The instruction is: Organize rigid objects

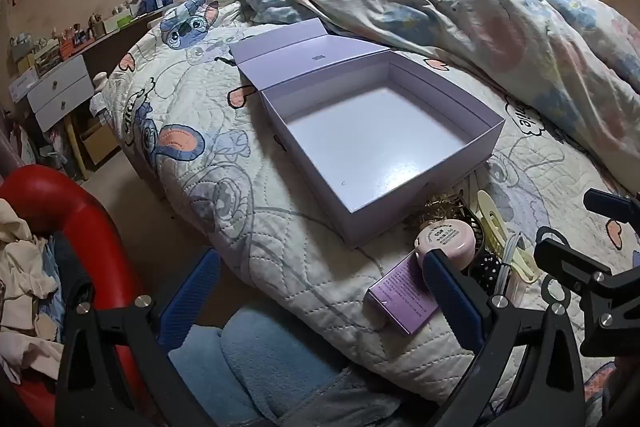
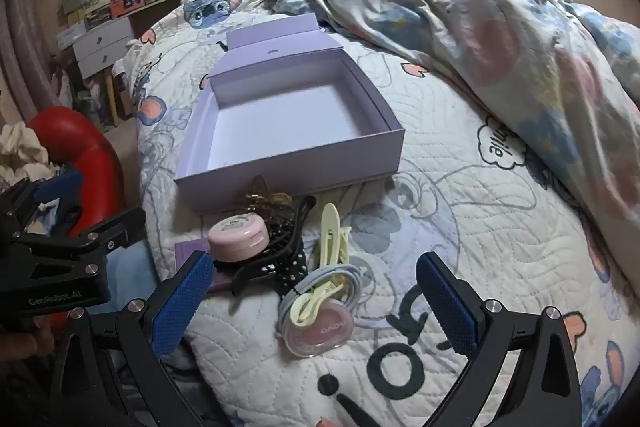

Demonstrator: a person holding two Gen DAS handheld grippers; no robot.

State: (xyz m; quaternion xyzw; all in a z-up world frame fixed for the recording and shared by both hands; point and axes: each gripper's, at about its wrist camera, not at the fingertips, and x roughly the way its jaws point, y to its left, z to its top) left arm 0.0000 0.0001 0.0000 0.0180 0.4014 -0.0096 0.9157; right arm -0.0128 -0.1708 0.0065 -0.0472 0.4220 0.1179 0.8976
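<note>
An open lilac box (image 1: 448, 103) lies empty on the quilted bed, its lid folded back. Small items are heaped at its near side: a pink round compact (image 1: 444, 239), a purple carton (image 1: 400, 301), a yellow hair clip (image 1: 496, 223) and a gold clip (image 1: 436, 207). My left gripper (image 1: 320, 297) is open at the bed's edge, its right pad just in front of the compact. In the right wrist view the box (image 2: 288, 179) is ahead. My right gripper (image 2: 316, 301) stands open above a grey coiled cable (image 2: 340, 277) and a clear blush pot (image 2: 316, 333), beside a black hair claw (image 2: 280, 255).
A crumpled floral duvet (image 2: 500, 39) covers the bed's far right. A red curved chair back (image 1: 80, 219) with clothes stands at the left, and a desk with white drawers (image 1: 60, 95) behind it. Blue fabric (image 1: 260, 359) lies below the bed's edge.
</note>
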